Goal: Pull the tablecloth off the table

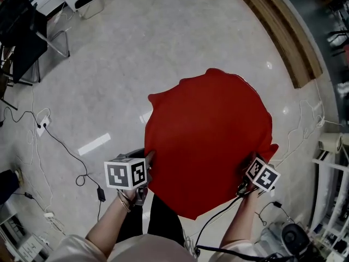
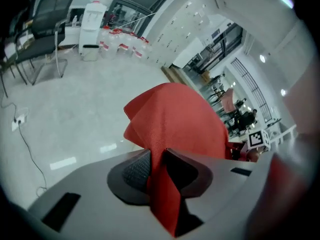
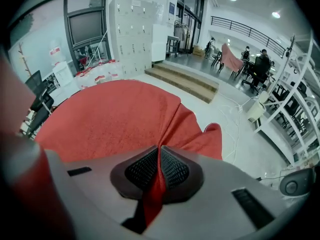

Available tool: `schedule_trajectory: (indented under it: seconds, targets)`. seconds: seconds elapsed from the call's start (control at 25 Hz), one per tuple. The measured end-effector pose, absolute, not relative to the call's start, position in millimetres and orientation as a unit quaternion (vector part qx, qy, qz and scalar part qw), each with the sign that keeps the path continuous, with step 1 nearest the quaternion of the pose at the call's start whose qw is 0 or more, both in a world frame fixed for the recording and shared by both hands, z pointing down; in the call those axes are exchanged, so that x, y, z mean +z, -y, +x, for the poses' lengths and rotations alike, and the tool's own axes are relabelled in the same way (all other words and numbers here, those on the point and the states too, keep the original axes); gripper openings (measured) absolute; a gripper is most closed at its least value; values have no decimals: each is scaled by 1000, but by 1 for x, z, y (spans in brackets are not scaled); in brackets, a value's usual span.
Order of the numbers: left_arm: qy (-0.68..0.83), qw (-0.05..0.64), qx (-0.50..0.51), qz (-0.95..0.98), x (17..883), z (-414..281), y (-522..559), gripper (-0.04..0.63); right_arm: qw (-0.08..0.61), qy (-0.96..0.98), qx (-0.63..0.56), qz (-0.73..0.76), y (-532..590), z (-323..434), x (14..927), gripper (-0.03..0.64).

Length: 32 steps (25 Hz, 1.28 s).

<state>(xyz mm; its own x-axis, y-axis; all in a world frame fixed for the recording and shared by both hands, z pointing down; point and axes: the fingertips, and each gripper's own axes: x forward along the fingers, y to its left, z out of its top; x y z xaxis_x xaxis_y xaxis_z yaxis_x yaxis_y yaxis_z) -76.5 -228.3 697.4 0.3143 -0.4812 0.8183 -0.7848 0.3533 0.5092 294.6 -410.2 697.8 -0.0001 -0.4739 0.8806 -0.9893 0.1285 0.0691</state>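
Tablecloth (image 1: 210,141) held aloft, left gripper (image 2: 157,166) jaws pinching one edge, right gripper (image 3: 159,166) jaws pinching the other

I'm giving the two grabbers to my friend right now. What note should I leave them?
Left gripper: fingers shut on the near edge of the red tablecloth.
Right gripper: fingers shut on that same edge, further right.
The tablecloth is spread out ahead, with floor all round it; no table shows in any view.
Done: both grips are on.
Left: probably keep hold and pull it clear.
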Motion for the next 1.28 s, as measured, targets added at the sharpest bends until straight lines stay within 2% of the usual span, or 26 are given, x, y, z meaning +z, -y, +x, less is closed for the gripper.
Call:
schedule_trajectory:
  seconds: [0.12,0.56,0.84,1.28]
  targets:
    - [581,557,184,565,694,-83,224,31,399,641,332,565,401,284,700,38]
    - [576,536,181,590,660,-92,231,26,402,655,323,553,388,259,681,38]
    - [565,499,164,636,609,-81,261,26,335,684,380,525,371,237,648,38]
    - [513,440,140,724,540,-45,293,26,258,696,391,544,339,226,598,38]
